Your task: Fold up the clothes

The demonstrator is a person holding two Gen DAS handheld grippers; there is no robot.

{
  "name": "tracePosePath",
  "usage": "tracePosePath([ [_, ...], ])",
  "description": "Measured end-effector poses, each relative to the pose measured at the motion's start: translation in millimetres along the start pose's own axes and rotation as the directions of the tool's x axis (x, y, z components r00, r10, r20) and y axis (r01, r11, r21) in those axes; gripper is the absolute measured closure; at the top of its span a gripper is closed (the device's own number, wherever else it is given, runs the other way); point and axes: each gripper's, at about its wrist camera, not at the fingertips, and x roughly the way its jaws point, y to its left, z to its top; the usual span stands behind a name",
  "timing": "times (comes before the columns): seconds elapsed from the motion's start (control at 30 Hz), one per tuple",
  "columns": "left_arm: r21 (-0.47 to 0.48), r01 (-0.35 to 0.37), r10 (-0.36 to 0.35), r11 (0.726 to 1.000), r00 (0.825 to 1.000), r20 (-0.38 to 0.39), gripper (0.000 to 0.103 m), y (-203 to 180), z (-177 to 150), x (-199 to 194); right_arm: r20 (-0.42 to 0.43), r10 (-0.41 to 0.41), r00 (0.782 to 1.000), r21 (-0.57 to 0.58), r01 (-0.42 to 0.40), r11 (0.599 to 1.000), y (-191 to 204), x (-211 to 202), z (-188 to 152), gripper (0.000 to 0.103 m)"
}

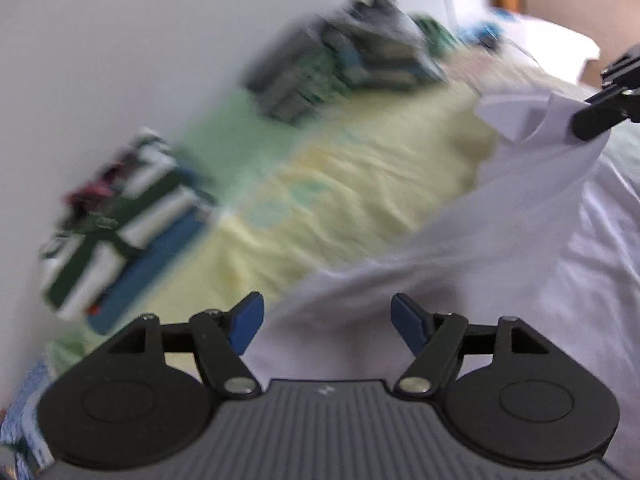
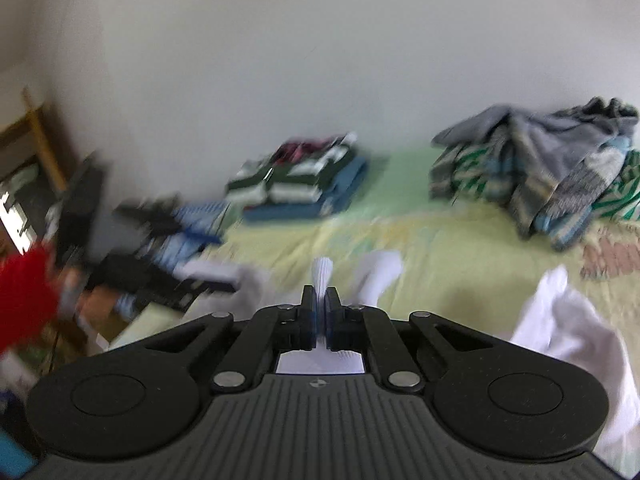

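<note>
Both views are blurring badly, so the folded stack (image 2: 304,184) and the loose pile (image 2: 536,176) by the wall are hard making out in any detail. The white shirt (image 1: 500,248) is hanging over the yellow bed (image 1: 360,184), running off frame on the right. The right gripper (image 2: 319,300) is pointing across the bed, clenching a fold of that shirt. The left gripper (image 1: 327,320) is tilting downward, spread wide above the fabric and gripping nothing.
</note>
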Motion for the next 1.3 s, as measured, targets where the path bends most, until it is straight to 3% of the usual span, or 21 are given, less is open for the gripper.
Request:
tracePosePath([
  [0.1,0.079,0.006,-0.004,0.997,1.0,-0.024,0.029,-16.1,-6.4,8.0,-0.062,-0.022,0.998,0.001,0.023,1.0,3.3,-3.5,-22.8,0.098],
  [0.2,0.091,-0.007,0.01,0.996,0.999,-0.034,0.029,-22.5,-11.4,14.6,-0.114,-0.048,0.992,0.025,0.051,0.998,3.7,-3.0,-45.3,0.098],
  [0.27,0.078,-0.012,0.015,0.997,0.999,-0.038,0.037,-26.1,-15.3,14.4,-0.137,-0.072,0.988,0.049,0.079,0.996,2.5,0.0,-54.9,0.098],
  [0.33,0.06,-0.017,0.019,0.998,0.999,-0.041,0.064,-29.6,-19.6,13.0,-0.153,-0.079,0.985,0.078,0.092,0.993,1.9,3.0,-60.8,0.098],
  [0.4,0.042,-0.022,0.024,0.999,0.999,-0.045,0.084,-33.2,-23.8,11.6,-0.164,-0.091,0.982,0.078,0.105,0.991,3.7,5.2,-62.7,0.098],
  [0.5,0.005,-0.012,0.013,1.0,0.999,-0.046,0.096,-42.9,-38.4,2.4,-0.162,-0.1,0.982,0.09,0.116,0.989,3.0,4.7,-61.2,0.098],
  [0.6,-0.001,-0.024,0.024,1.0,0.999,-0.033,0.094,-52.7,-49.7,-12.9,-0.161,-0.105,0.981,0.117,0.125,0.985,-1.8,4.1,-60.6,0.098],
  [0.63,0.006,-0.041,0.041,0.999,0.999,-0.021,0.087,-56.1,-52.5,-20.0,-0.162,-0.106,0.981,0.127,0.127,0.984,-3.8,4.2,-60.6,0.098],
  [0.7,0.028,-0.081,0.08,0.996,0.996,0.025,0.082,-58.2,-49.4,-33.2,-0.177,-0.116,0.977,0.126,0.14,0.982,-5.3,6.9,-62.2,0.099],
  [0.77,0.081,-0.117,0.112,0.99,0.992,0.063,0.068,-58.8,-39.1,-38.7,-0.19,-0.114,0.975,0.135,0.141,0.981,-6.8,10.8,-64.2,0.098],
  [0.83,0.163,-0.15,0.136,0.975,0.986,0.093,0.047,-60.3,-26.9,-35.7,-0.203,-0.115,0.972,0.135,0.144,0.98,-6.3,14.7,-65.3,0.098],
  [0.87,0.207,-0.161,0.142,0.965,0.985,0.101,0.046,-61.0,-20.5,-30.7,-0.208,-0.119,0.971,0.128,0.148,0.981,-5.3,16.2,-65.8,0.098],
  [1.0,0.35,-0.145,0.125,0.925,0.989,0.079,0.046,-64.1,-0.6,-8.4,-0.206,-0.129,0.97,0.12,0.156,0.98,-4.1,16.3,-65.8,0.098],
  [1.1,0.427,-0.097,0.106,0.899,0.994,0.002,0.047,-65.3,2.1,12.9,-0.196,-0.134,0.971,0.126,0.161,0.979,-3.7,13.4,-65.4,0.098],
  [1.17,0.43,-0.062,0.09,0.901,0.995,-0.044,0.054,-62.9,-0.3,21.7,-0.184,-0.14,0.973,0.122,0.164,0.979,-1.8,11.0,-64.6,0.098],
  [1.3,0.378,-0.03,0.065,0.925,0.995,-0.079,0.086,-59.9,-7.9,23.2,-0.155,-0.156,0.976,0.127,0.176,0.976,0.7,7.1,-62.6,0.098],
])
